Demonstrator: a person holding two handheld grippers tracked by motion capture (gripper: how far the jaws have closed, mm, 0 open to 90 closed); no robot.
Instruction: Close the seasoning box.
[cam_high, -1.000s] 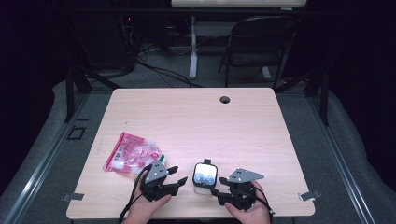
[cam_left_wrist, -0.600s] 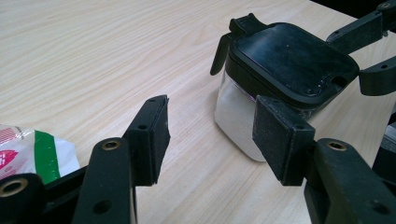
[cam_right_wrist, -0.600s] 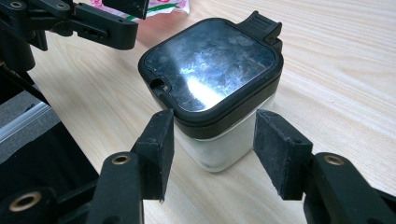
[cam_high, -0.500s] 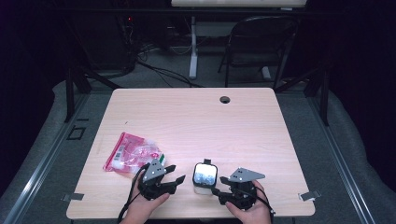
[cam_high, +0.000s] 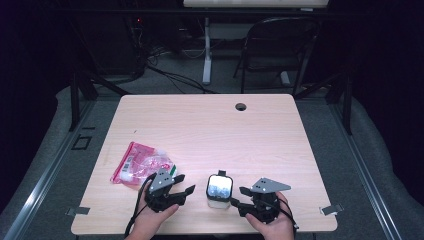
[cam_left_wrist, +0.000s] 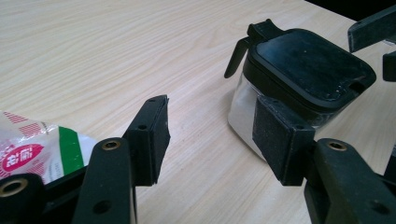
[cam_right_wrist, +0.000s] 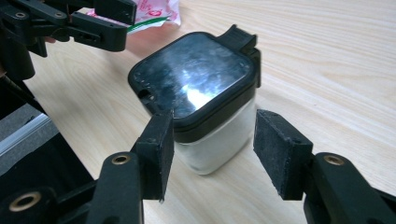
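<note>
i have the small clear container with the black flip lid (cam_high: 219, 190) standing upright near the front edge of the bench (cam_high: 210, 130), about midway along it, and both tongs are gathered on either side of it. nothing is gripped yet, as far as i can see.

my right tongs (cam_right_wrist: 212, 151) are spread wide, and in the right gripper view the corner of the container (cam_right_wrist: 198, 102) sits between the two pads; the left pad looks to be at or just against the black lid rim, the right pad is clear of the wall with bare bench showing between. so i judge the approach on that side is about done and the closing is what remains.

my left tongs (cam_left_wrist: 210, 135) are also wide. in the left gripper view the container (cam_left_wrist: 299, 74) lies ahead and to the right, with one pad in front of its lower wall; i cannot tell whether that pad touches it. the lid's tab stands up at the far side, and the lid looks shut flat.

the red and white snack packet (cam_high: 142, 162) lies towards the front-left corner, just beside the left tongs (cam_high: 172, 192), untouched by either pair.

my reading: early stage. positioning around the container is nearly finished, while grasping, steadying and anything with the lid is still to come.
</note>
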